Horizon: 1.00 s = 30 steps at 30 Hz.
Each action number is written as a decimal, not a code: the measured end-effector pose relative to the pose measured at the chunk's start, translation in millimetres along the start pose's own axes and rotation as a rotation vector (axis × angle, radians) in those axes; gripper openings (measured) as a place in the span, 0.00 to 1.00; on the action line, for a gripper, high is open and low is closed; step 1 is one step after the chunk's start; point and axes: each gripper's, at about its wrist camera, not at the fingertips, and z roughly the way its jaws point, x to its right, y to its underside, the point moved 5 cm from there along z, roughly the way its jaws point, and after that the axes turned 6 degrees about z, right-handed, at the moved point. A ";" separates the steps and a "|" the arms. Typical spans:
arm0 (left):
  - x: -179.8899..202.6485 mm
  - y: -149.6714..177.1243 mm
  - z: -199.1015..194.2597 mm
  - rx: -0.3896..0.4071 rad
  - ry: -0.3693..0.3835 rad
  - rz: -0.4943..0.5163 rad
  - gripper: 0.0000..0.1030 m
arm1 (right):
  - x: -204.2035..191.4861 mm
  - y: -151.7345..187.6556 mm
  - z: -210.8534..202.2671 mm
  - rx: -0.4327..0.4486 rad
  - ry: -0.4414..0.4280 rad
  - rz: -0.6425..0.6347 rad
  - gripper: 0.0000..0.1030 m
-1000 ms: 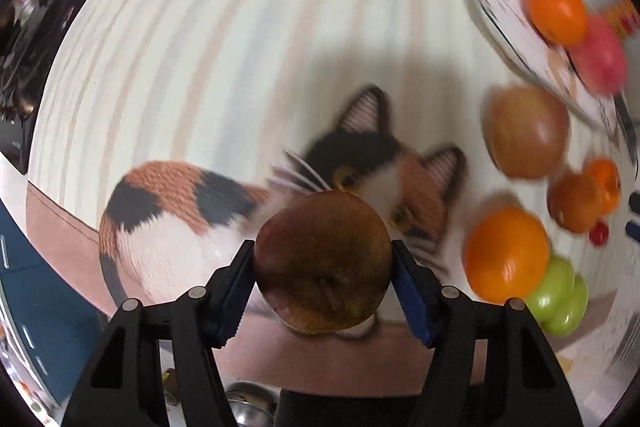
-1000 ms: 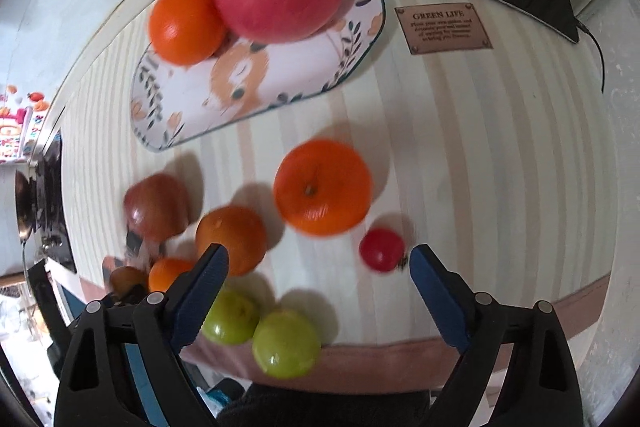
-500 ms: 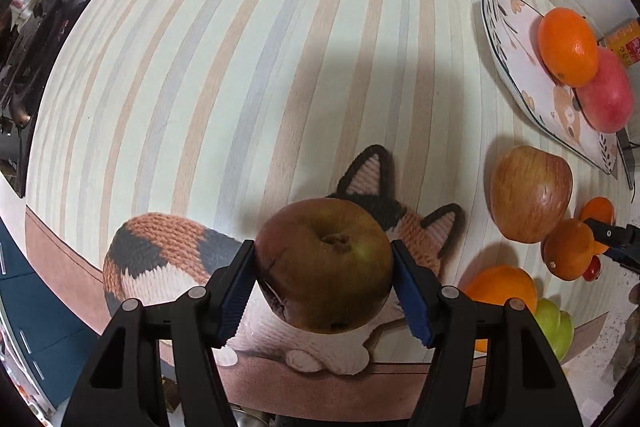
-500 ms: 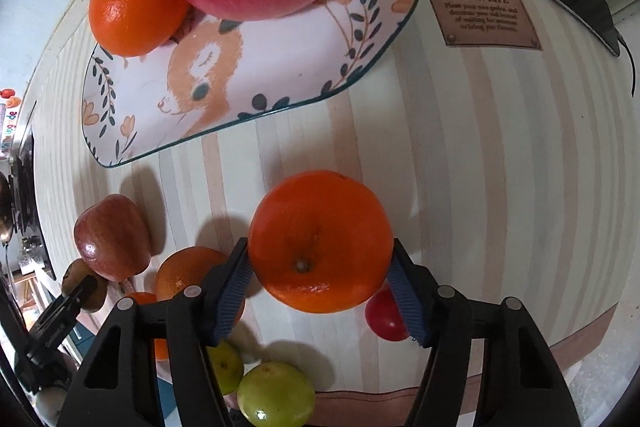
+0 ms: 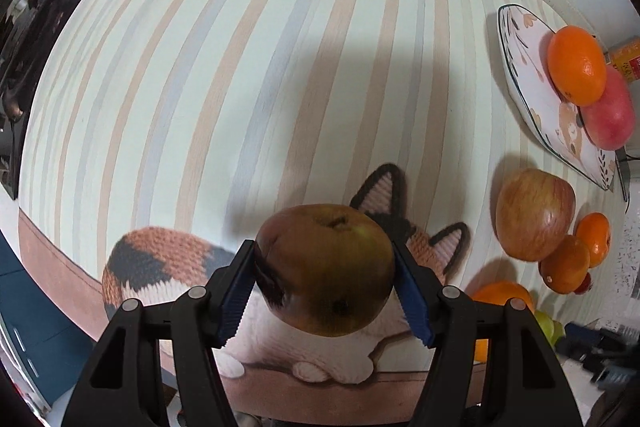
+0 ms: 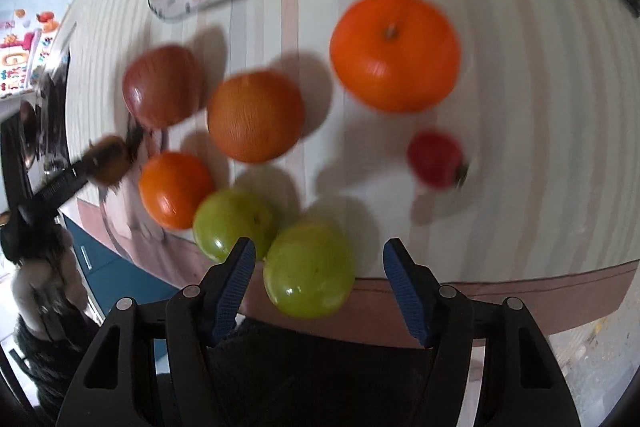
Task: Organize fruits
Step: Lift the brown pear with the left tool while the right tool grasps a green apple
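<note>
The brown apple [image 5: 325, 269] is sitting clamped between the blue fingers [image 5: 240, 291] of the left gripper [image 5: 326, 291], raised over the cat picture [image 5: 160, 267] at the near edge of the striped counter [image 5: 240, 67]. The right gripper [image 6: 316, 287] is hanging with its fingers apart and nothing between them, just above the nearer of 2 green fruits [image 6: 309, 269], beside the other one [image 6: 234, 223].

The sorting looks to be in its early part. On the patterned plate [image 5: 516, 67] at the far right, 1 orange [image 5: 576, 65] and 1 pink-red apple [image 5: 608, 115] are already lying, touching each other. Everything else is still waiting loose on the counter: 1 streaked red apple [image 6: 162, 87], 1 large orange [image 6: 394, 53], 2 smaller oranges [image 6: 254, 117] and [image 6: 174, 189], the 2 green fruits and 1 small red fruit [image 6: 436, 159], too blurred to name.

That is making 3 apples, 4 oranges, 2 green fruits and 1 small red fruit in all: 2 placed, 1 in the air, 7 left to move, by my judgement.
</note>
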 end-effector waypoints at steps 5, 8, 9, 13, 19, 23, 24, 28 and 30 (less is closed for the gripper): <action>-4.4 -12.4 3.1 0.004 -0.009 0.004 0.62 | 3.9 11.9 14.6 -0.044 -0.058 0.029 0.67; -8.5 -16.1 3.4 0.005 -0.007 -0.002 0.61 | 13.8 20.8 17.9 -0.067 -0.091 0.045 0.67; -10.4 -16.1 3.6 0.005 -0.006 -0.003 0.61 | 16.2 23.4 19.6 -0.076 -0.111 0.054 0.67; -4.4 -14.1 4.2 -0.001 0.005 -0.008 0.61 | 22.9 21.8 14.0 -0.064 -0.154 0.061 0.61; 13.0 1.8 -0.2 -0.042 0.053 0.009 0.61 | 22.3 19.1 5.2 -0.004 -0.039 0.009 0.57; 15.8 0.0 -2.4 -0.026 0.031 0.021 0.61 | 15.2 16.5 9.6 0.002 -0.012 -0.022 0.58; 15.4 -1.4 -2.8 -0.027 0.033 0.014 0.61 | 13.0 15.1 14.0 -0.008 -0.009 -0.030 0.58; 14.4 -3.4 -6.5 -0.024 0.030 0.005 0.61 | 3.4 12.2 26.7 -0.008 -0.016 -0.021 0.58; 18.2 -0.3 -14.2 -0.010 0.029 0.006 0.61 | -1.3 12.1 22.1 0.050 0.020 -0.040 0.57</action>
